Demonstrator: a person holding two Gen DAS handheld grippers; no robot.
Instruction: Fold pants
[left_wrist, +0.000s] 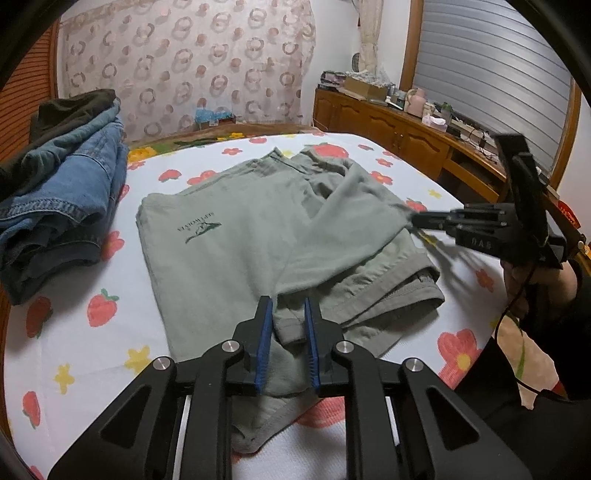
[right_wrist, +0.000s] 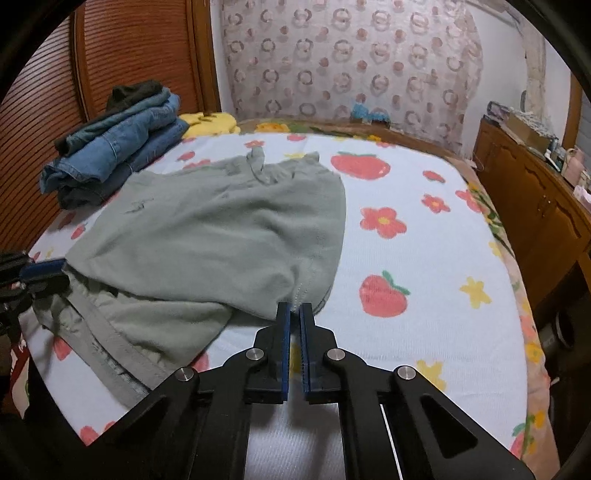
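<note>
Left gripper (left_wrist: 289, 314), jaws narrowly apart, pinches a hem of the grey-green pants (left_wrist: 229, 240); right gripper (right_wrist: 294, 314), jaws nearly closed, clamps another hem edge. The pants lie partly folded on the fruit-and-flower-print bedsheet (right_wrist: 424, 258), beside a stack of folded jeans (left_wrist: 62, 206).

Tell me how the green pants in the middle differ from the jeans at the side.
The green pants are pale grey-green, soft-looking fabric; the jeans are blue denim. The green pants lie spread and half folded, pinched by the left gripper and right gripper; the jeans sit untouched in a stack. Both rest on the flowered bedspread.
</note>
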